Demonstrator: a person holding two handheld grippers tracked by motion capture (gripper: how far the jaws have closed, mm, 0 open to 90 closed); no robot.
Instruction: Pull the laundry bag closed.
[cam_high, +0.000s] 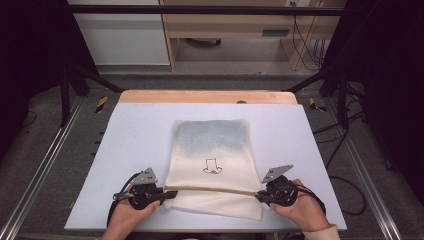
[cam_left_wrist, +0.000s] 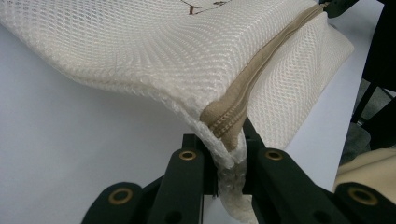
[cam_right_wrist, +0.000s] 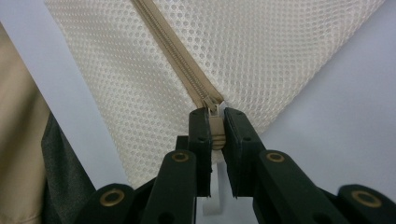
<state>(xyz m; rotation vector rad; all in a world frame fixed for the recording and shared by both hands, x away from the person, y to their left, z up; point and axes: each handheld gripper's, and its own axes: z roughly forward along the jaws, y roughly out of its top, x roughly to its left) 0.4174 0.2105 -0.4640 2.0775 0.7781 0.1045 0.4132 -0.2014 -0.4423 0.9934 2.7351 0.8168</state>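
We see a pale table (cam_high: 130, 145) with a cream mesh bag (cam_high: 212, 150) lying flat at its middle, stretching away from both grippers toward the far edge. The bag's near end sits between the two grippers, and a tan zipper (cam_high: 215, 189) runs straight across it from one to the other.

On the bag, just beyond the zipper and midway between the grippers, there is a small dark outline drawing (cam_high: 212, 166); we cannot make out any letters in it, and it is too small for us to say what it depicts. We find no brand or label that can be read.

The left gripper (cam_left_wrist: 229, 156) has its jaws pressed together on the bag's corner, pinching the mesh and the zipper's end, which rises slightly off the table there. The right gripper (cam_right_wrist: 215, 133) has its jaws closed on the zipper pull (cam_right_wrist: 215, 129), at the opposite end of the zipper.

Bare table lies open outward of each gripper: a wide strip to the left of the left gripper and another to the right of the right one. Behind the grippers, the near table edge is close to the person's hands, the left hand (cam_high: 125, 215) and right hand (cam_high: 300, 210). Beyond the bag the table runs on to a wooden strip (cam_high: 207, 96).
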